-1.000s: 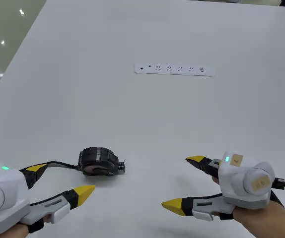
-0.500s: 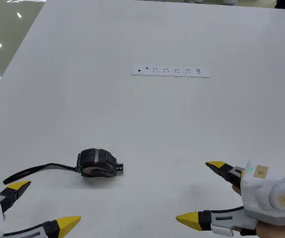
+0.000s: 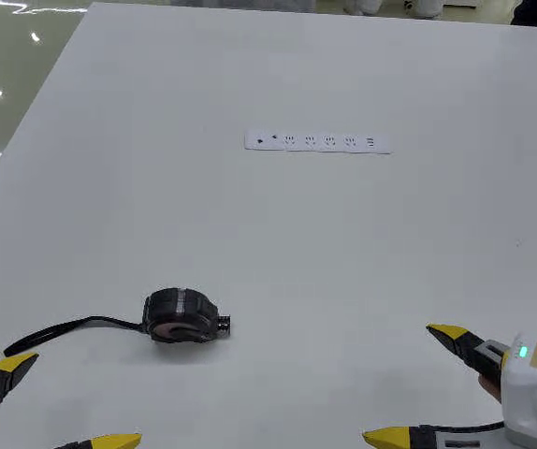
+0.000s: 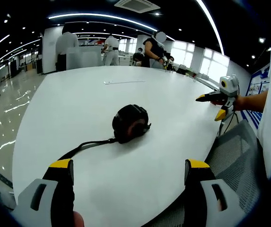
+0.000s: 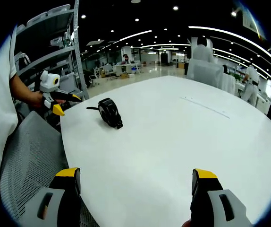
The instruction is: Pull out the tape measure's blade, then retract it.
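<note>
The left gripper has its jaws spread wide and grips nothing. The tape measure lies on the white table a little ahead of it, apart from both tips, with its black strap trailing back toward the gripper's outer jaw. The right gripper is likewise spread and empty, with the tape measure well off to its left and a power strip far ahead.
</note>
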Available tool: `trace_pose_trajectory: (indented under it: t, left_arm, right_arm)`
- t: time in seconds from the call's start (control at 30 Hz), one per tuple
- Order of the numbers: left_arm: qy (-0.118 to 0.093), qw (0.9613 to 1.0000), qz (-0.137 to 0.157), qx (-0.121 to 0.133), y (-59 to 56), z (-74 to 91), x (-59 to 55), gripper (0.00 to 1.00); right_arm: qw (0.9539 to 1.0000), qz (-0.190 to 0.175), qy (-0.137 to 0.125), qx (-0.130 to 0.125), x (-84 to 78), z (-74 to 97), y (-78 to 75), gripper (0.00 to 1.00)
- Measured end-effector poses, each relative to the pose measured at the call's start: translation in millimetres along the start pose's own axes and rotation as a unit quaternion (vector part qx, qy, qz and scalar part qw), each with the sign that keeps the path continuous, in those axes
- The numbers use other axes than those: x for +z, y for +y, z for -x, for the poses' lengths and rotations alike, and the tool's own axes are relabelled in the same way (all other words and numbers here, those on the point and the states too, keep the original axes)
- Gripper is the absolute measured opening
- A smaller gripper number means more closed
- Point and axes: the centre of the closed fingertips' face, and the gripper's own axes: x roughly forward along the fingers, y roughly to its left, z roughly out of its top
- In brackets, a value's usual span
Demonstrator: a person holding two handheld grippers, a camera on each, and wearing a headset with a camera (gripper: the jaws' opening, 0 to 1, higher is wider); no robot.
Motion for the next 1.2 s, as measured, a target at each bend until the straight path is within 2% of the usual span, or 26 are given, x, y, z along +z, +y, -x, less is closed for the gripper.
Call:
trace_pose_trajectory:
  t: [0.4, 0.5, 0.67, 0.77, 0.9, 1.03, 1.2]
  left_arm:
    - [-0.005, 1.0000, 0.006, 0.001, 5.4, 6.0, 3.5, 0.99]
    - [-0.003, 1.0000, -0.001, 0.006, 8.0, 6.5, 2.8, 0.99]
    - [-0.013, 0.9999, -0.004, 0.008, 9.1, 8.4, 5.6, 0.99]
    - [-0.001, 1.0000, -0.002, 0.009, 9.7, 9.3, 2.2, 0.99]
    - [-0.006, 0.9997, -0.018, 0.014, 11.5, 11.1, 5.4, 0.99]
    - [-0.010, 0.9998, -0.011, 0.013, 11.3, 11.9, 9.0, 0.99]
    - [-0.010, 0.9997, -0.022, 0.010, 8.5, 12.4, 10.9, 0.98]
  right_arm:
    - [0.9998, -0.012, 0.007, -0.015, -13.1, 15.6, -5.2, 0.99]
    - [0.9997, -0.011, 0.006, -0.021, -13.8, 18.2, -6.1, 0.99]
    - [0.9996, -0.015, 0.005, -0.024, -14.9, 19.8, -5.7, 0.99]
    - [0.9995, -0.017, 0.002, -0.027, -14.8, 20.6, -6.2, 0.99]
    - [0.9995, -0.018, 0.003, -0.027, -15.2, 20.6, -5.8, 0.99]
    - [0.9995, -0.018, 0.003, -0.027, -15.5, 21.3, -5.8, 0.99]
    - [0.9994, -0.017, 0.000, -0.030, -14.3, 23.2, -5.7, 0.99]
